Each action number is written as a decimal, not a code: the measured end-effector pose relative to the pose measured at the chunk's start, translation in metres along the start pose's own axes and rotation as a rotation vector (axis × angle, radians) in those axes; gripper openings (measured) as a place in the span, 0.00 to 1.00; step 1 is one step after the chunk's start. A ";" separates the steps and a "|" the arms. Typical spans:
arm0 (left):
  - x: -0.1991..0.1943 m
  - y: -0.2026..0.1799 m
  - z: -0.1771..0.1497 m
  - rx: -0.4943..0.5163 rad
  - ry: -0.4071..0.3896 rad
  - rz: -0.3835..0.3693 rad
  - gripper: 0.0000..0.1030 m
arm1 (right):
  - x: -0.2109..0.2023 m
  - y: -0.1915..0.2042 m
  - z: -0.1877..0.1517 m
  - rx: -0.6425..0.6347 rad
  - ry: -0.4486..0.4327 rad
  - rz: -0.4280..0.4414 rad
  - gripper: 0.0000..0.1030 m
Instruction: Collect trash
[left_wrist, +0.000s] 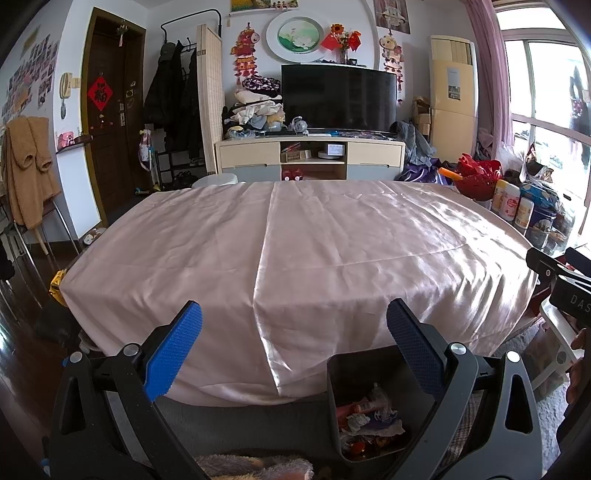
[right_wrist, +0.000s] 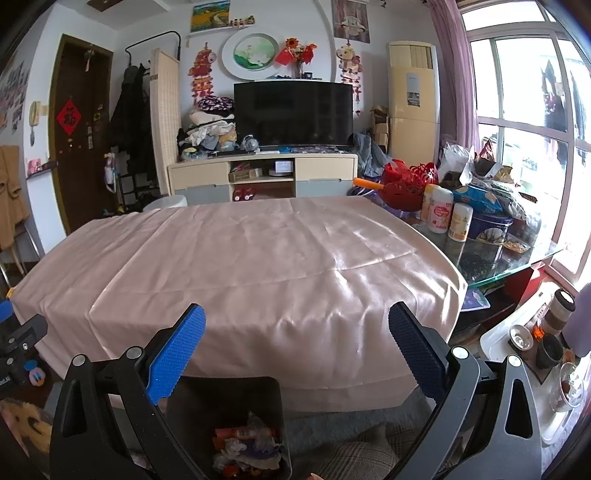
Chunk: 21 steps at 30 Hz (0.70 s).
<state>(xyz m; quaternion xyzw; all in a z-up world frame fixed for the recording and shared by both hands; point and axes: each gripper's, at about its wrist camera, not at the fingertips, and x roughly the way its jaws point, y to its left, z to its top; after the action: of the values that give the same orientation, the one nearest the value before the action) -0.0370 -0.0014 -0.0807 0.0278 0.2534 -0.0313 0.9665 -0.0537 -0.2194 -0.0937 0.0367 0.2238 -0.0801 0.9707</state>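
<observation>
- Left gripper (left_wrist: 293, 350) and right gripper (right_wrist: 295, 354): both spread wide, holding nothing, raised above the near edge of the counter (left_wrist: 332, 236).
- Trash (left_wrist: 369, 417) lies in the dark bin (left_wrist: 334, 373) on the floor, just beside the counter.
- The pink cloth (right_wrist: 240, 258) shows no visible litter; scan it before finishing.

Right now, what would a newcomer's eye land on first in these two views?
The shiny pink satin tablecloth fills the middle of both views, wrinkled and bare. Below its near edge stands a dark plastic bin holding crumpled wrappers. Both the left gripper and right gripper hang open with blue-padded fingers, holding nothing; a cluster of white bottles and red baskets crowds the glass table end by the window.
</observation>
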 end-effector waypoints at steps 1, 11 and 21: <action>0.000 -0.001 0.000 -0.002 0.003 -0.006 0.92 | 0.000 0.000 0.000 0.000 0.001 0.000 0.97; -0.001 -0.007 -0.002 0.006 -0.007 0.013 0.92 | -0.006 -0.003 0.004 0.013 -0.003 -0.003 0.97; 0.003 -0.012 -0.003 0.000 0.025 0.008 0.92 | -0.006 -0.005 0.005 0.030 0.014 0.019 0.97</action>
<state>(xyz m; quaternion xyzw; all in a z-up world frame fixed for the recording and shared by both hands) -0.0365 -0.0133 -0.0848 0.0293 0.2653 -0.0271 0.9633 -0.0578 -0.2238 -0.0866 0.0539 0.2287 -0.0739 0.9692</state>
